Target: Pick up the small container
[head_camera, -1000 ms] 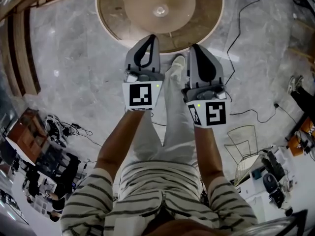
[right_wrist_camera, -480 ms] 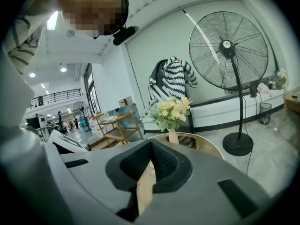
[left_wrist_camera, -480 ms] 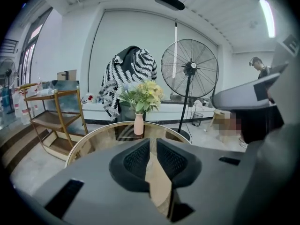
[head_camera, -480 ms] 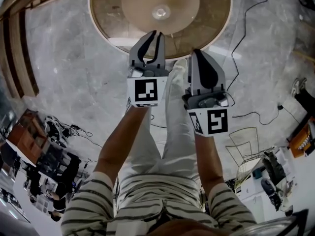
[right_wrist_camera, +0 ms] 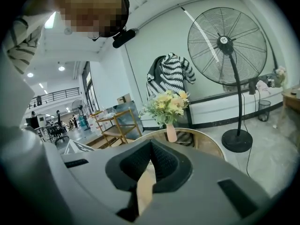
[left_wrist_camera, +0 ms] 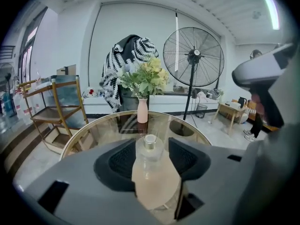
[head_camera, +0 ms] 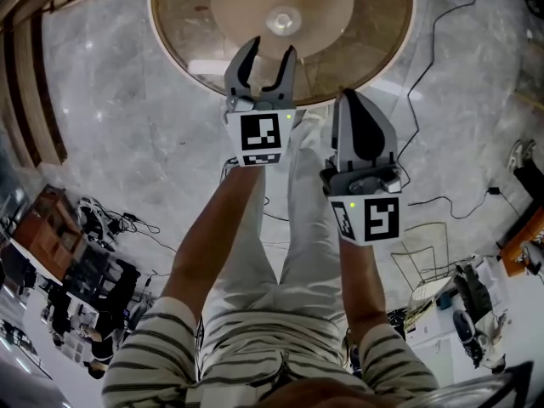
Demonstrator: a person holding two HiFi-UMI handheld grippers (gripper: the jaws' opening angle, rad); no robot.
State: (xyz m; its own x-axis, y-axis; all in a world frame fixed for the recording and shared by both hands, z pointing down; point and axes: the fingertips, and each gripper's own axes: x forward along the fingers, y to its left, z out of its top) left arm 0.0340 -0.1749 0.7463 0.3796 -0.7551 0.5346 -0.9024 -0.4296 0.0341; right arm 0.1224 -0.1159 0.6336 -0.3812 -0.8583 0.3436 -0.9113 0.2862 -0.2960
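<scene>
The small container (head_camera: 283,19) is a clear glass bottle with a silver cap, upright near the middle of the round glass table (head_camera: 195,58). My left gripper (head_camera: 266,55) reaches over the table's near rim, its jaws opening with nothing between them. In the left gripper view the bottle (left_wrist_camera: 150,144) lines up with the gap of the left gripper (left_wrist_camera: 150,165) but stands farther off on the glass. My right gripper (head_camera: 357,100) hangs shut and empty beside it, short of the rim; in its own view the right gripper (right_wrist_camera: 150,146) has its pads together.
A pink vase of flowers (left_wrist_camera: 142,110) stands at the table's far side. Behind it are a tall floor fan (left_wrist_camera: 193,60) and a wooden shelf unit (left_wrist_camera: 51,109). Black cables (head_camera: 421,66) lie on the marble floor to the right. My legs (head_camera: 293,219) are below the grippers.
The left gripper has moved forward over the table's rim and its jaws have gone from shut to apart. The right gripper has stayed shut and shifted only slightly.
</scene>
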